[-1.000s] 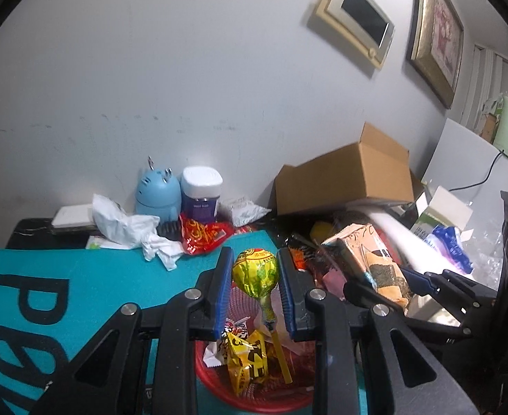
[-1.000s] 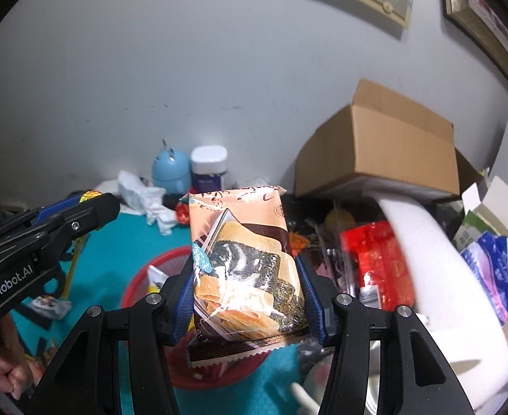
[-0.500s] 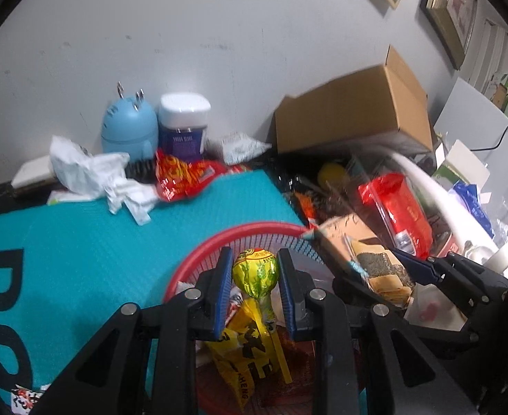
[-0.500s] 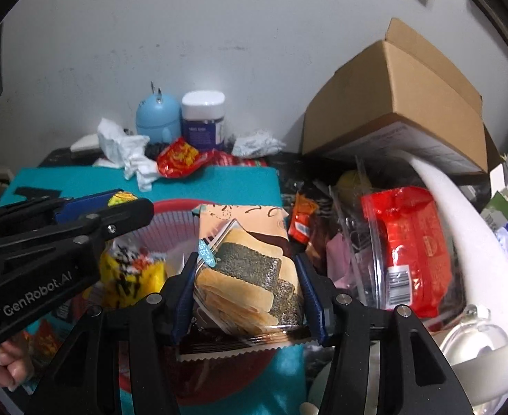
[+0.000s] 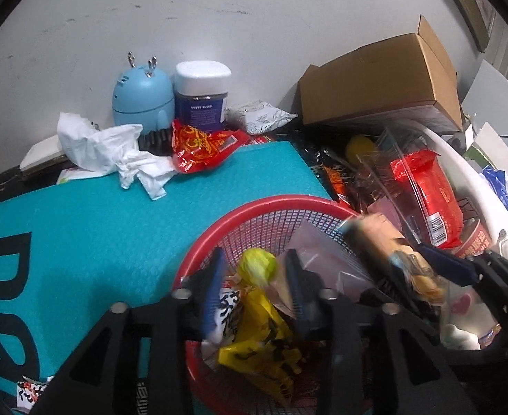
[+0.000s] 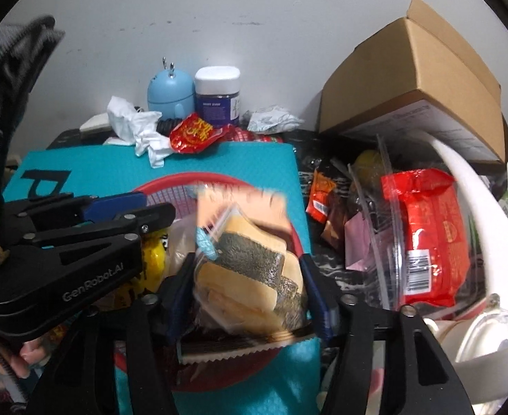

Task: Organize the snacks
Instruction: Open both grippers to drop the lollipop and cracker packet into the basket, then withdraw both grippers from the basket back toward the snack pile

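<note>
You're at the drop: both grippers hang over the red mesh plastic basket (image 5: 264, 207), jaws just opened. The yellow-green foil-wrapped lollipop (image 5: 256, 265) sits loose in the left gripper (image 5: 255, 278), which clamped it a second ago. The seaweed-cracker packet (image 6: 243, 263) sits loose in the right gripper (image 6: 247, 294); next, lift both clear.

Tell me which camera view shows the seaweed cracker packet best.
The right wrist view: the seaweed cracker packet fills its centre, face-on, between the right gripper fingers. The left wrist view shows it only edge-on and blurred.
</note>
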{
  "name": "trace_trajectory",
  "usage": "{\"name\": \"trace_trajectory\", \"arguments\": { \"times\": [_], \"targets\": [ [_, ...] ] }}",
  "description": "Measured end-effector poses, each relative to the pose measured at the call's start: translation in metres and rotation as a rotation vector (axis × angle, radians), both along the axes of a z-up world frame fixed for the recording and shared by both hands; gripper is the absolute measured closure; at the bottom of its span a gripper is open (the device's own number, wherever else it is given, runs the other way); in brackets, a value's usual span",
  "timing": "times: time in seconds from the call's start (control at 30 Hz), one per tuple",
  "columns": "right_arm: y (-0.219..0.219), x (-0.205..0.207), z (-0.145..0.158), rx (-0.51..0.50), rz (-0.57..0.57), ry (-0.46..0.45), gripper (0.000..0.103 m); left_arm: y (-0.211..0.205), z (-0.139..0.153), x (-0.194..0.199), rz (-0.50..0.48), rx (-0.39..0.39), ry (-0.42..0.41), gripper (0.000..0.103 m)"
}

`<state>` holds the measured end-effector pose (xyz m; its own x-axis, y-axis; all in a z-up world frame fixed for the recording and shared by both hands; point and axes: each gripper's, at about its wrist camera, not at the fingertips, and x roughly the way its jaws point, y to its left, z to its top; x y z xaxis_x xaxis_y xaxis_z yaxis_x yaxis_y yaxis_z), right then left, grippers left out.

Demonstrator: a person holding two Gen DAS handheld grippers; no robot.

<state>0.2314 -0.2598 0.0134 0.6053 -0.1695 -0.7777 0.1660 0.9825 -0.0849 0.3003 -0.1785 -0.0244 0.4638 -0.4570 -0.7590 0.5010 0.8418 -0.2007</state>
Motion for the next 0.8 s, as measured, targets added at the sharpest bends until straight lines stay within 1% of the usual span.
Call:
{"name": "trace_trajectory", "arguments": {
  "times": [0.03, 0.07, 0.13, 0.27, 0.5, 0.6, 0.8],
  "targets": [
    [0.001, -0.001, 0.002, -0.004, 0.002, -0.007, 0.038, 0.001, 0.003, -0.002, 0.002, -0.002, -0.011, 0.052],
    [0.001, -0.002, 0.004, -0.007, 0.003, -0.011, 0.038, 0.002, 0.006, -0.004, 0.005, -0.002, -0.023, 0.047],
    [0.002, -0.004, 0.007, -0.006, 0.009, -0.018, 0.038, 0.003, 0.011, -0.007, 0.014, 0.009, -0.050, 0.047],
    [0.004, -0.007, 0.012, 0.001, 0.016, -0.028, 0.038, 0.004, 0.020, -0.012, 0.020, 0.026, -0.073, 0.047],
    [0.012, -0.016, 0.026, 0.002, 0.034, -0.068, 0.038, 0.016, 0.037, -0.023, 0.039, 0.009, -0.096, 0.047],
    [0.021, -0.022, 0.033, -0.029, 0.051, -0.103, 0.038, 0.024, 0.046, -0.030, 0.048, -0.004, -0.103, 0.047],
    [0.038, -0.037, 0.049, -0.042, 0.085, -0.138, 0.038, 0.047, 0.071, -0.049, 0.079, -0.008, -0.147, 0.047]
  ]
}}
